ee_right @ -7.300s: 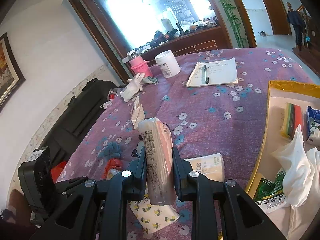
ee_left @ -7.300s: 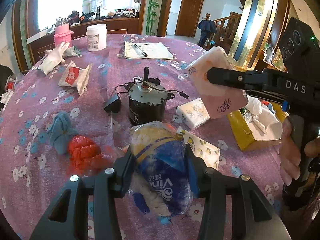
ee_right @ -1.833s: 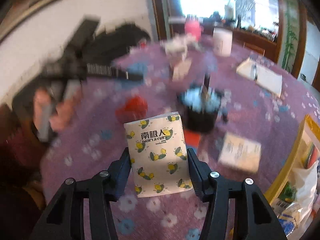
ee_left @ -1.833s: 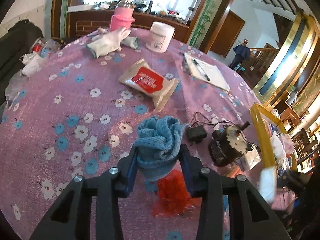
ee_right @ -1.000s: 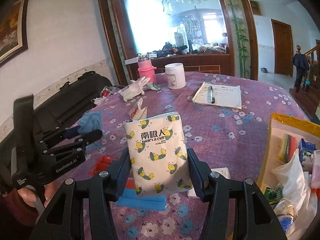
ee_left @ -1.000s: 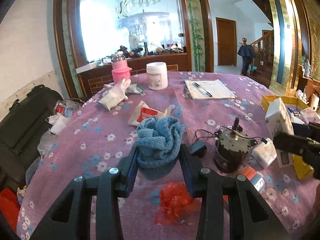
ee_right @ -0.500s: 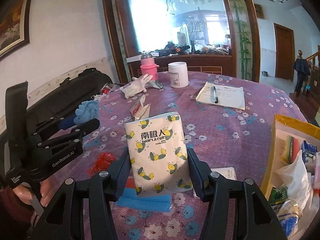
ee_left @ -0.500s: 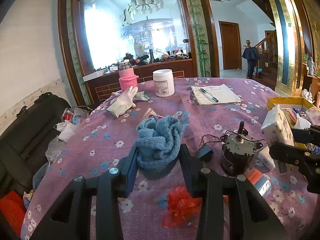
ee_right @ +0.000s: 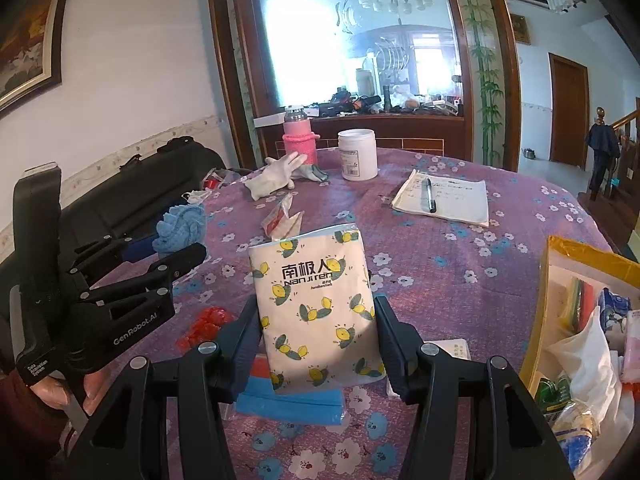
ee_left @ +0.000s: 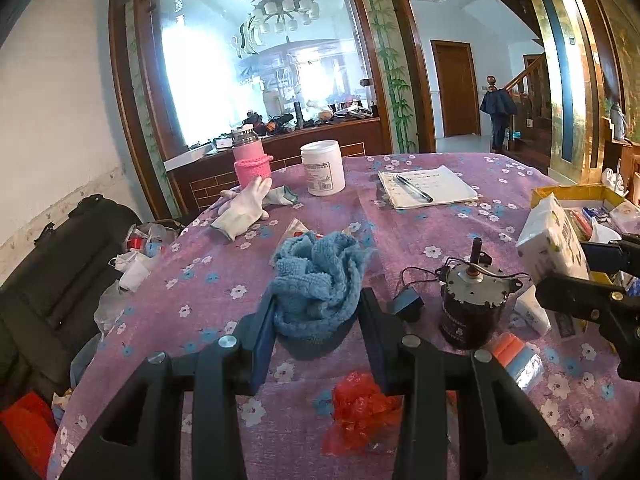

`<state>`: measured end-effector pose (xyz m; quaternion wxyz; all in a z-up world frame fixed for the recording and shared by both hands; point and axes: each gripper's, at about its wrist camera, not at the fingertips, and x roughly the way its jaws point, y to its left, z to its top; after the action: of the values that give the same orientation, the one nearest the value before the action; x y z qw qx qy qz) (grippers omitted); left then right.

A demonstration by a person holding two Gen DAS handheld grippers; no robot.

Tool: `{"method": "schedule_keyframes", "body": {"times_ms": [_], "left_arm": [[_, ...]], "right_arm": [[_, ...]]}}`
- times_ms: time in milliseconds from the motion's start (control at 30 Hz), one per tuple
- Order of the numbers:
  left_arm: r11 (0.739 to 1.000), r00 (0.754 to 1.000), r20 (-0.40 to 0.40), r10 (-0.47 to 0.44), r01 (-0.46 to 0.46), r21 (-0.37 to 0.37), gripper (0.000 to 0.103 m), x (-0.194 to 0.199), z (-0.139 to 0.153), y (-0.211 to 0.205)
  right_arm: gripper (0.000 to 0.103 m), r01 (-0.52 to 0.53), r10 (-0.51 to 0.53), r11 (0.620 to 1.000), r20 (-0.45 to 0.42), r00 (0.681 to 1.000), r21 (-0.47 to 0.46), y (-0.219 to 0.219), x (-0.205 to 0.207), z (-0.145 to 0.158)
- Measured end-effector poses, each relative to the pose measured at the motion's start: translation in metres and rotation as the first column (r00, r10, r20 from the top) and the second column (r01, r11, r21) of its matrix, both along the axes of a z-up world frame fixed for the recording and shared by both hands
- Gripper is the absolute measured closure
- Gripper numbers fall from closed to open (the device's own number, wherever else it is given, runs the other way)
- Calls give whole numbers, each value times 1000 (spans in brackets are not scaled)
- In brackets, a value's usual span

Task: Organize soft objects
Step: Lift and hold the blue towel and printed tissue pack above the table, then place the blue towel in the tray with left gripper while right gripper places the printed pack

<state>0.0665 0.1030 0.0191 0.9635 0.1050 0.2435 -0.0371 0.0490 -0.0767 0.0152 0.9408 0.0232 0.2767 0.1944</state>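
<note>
Both loads lifted off the purple floral tablecloth (ee_left: 420, 228) since 1.8 s ago; left gripper (ee_left: 318, 312) clamps crumpled blue terry cloth (ee_left: 316, 276); right gripper (ee_right: 318, 328) clamps lemon-print tissue pack (ee_right: 316, 304); yellow-rimmed box (ee_right: 576, 252) likely next.

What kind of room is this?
Probably a dining room in a home: a round table with a flowery cloth, a chandelier overhead, and a staircase by the door.
</note>
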Motion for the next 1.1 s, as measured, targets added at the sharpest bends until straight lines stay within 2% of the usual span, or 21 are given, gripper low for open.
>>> {"method": "schedule_keyframes", "body": {"times_ms": [467,667,867,1100], "left_arm": [[999,998,45,-33,32,20,64,-10,1,-6],[996,996,34,-87,87,2,64,-12,2,-11],[987,988,-10,-156,156,-26,64,-18,7,-27],[958,957,-58,-286,283,-55,64,-30,25,-75]], "right_arm": [[44,99,-99,994,11,995,53,-27,2,7],[44,231,-232,969,-1,973,83,-60,7,9],[45,413,-411,903,-42,911,119,-114,10,11],[45,603,-587,772,-137,798,200,-191,-1,11]]}}
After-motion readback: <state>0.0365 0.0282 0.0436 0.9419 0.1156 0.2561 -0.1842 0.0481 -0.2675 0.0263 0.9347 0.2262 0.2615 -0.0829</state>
